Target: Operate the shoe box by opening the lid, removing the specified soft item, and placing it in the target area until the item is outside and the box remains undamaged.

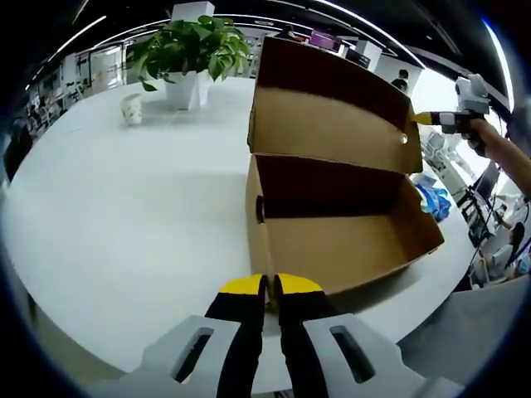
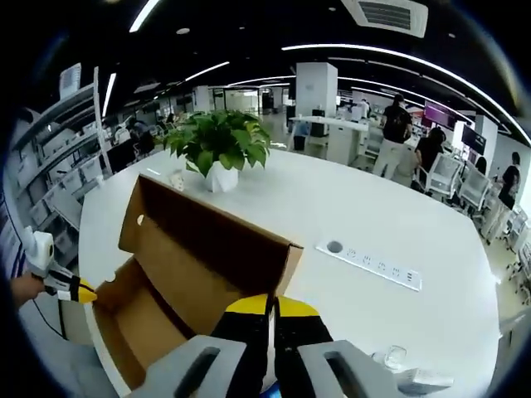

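One shoe box [image 1: 340, 240], brown corrugated card, on a white round table [image 1: 124, 224]; lid [image 1: 332, 116] hinged up and standing open. It lies just ahead of the left gripper [image 1: 271, 286], whose yellow-tipped jaws are pressed together with nothing visible between them, touching or nearly touching the box's near wall.

Right gripper [image 2: 271, 305]: jaws likewise together, apparently empty, just behind the raised lid's top edge [image 2: 216, 220]; whether it touches the card cannot be told.

Handling, by judgement: box light, thin-walled, easily creased or torn at the hinge; best steadied by a wall rim, not the lid. Soft item would be limp and light, to be pinched at a fold.

Hidden or unclear: visible floor of the box looks bare; near inner corner is masked by the wall. Blue crumpled thing [image 1: 433, 199] lies beyond the box's far end, identity uncertain. Target area unmarked.

Also present: potted plant [image 1: 195, 54], paper cup [image 1: 132, 108], power strip [image 2: 377, 267].
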A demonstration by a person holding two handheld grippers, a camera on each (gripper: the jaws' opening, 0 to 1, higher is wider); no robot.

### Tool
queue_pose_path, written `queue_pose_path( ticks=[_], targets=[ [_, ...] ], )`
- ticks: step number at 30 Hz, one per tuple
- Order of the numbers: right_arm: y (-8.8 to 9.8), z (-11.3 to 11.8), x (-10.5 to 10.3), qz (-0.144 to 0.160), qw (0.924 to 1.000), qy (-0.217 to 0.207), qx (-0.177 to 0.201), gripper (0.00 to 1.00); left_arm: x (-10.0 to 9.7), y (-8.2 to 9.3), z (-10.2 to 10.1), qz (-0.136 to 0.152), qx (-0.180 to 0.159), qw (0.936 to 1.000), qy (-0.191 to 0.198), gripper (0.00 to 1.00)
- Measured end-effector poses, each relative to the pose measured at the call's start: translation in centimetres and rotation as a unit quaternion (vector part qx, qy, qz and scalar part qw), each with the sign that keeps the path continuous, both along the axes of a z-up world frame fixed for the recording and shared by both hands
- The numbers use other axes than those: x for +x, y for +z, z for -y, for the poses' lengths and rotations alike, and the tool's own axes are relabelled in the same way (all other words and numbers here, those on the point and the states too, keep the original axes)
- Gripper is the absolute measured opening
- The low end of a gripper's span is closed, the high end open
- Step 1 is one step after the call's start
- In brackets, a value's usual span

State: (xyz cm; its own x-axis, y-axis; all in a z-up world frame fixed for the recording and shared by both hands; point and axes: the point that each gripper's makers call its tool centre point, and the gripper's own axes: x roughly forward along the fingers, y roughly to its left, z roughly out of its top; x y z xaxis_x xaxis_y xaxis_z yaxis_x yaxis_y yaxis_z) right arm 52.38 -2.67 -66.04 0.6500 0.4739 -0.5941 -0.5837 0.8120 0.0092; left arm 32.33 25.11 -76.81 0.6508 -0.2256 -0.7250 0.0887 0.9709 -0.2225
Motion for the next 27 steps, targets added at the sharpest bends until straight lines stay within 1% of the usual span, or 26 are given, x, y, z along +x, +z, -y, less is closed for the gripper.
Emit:
queue_pose_path(
  ticks=[5, 12, 18, 24, 27],
  targets=[
    [0.7, 0.0, -1.7, 0.015, 0.9999, 0.004, 0.002, 0.00, 0.0, 0.0, 0.0, 0.000, 0.000, 1.0000, -0.002, 0.02],
    [1.2, 0.0, -3.4, 0.028, 0.9996, 0.007, 0.005, 0.00, 0.1, 0.0, -0.1, 0.002, 0.000, 1.0000, -0.004, 0.02],
    [1.4, 0.2, -4.5, 0.035, 0.9993, 0.006, 0.013, 0.00, 0.1, 0.0, -0.1, 0.004, -0.001, 1.0000, -0.005, 0.02],
    [1.4, 0.2, -5.4, 0.043, 0.9990, 0.008, 0.012, 0.00, 0.2, 0.0, -0.1, 0.004, 0.000, 1.0000, -0.009, 0.03],
    [1.4, 0.3, -6.4, 0.043, 0.9989, 0.007, 0.015, 0.00, 0.1, 0.0, -0.1, 0.005, 0.000, 0.9999, -0.010, 0.03]
  ],
)
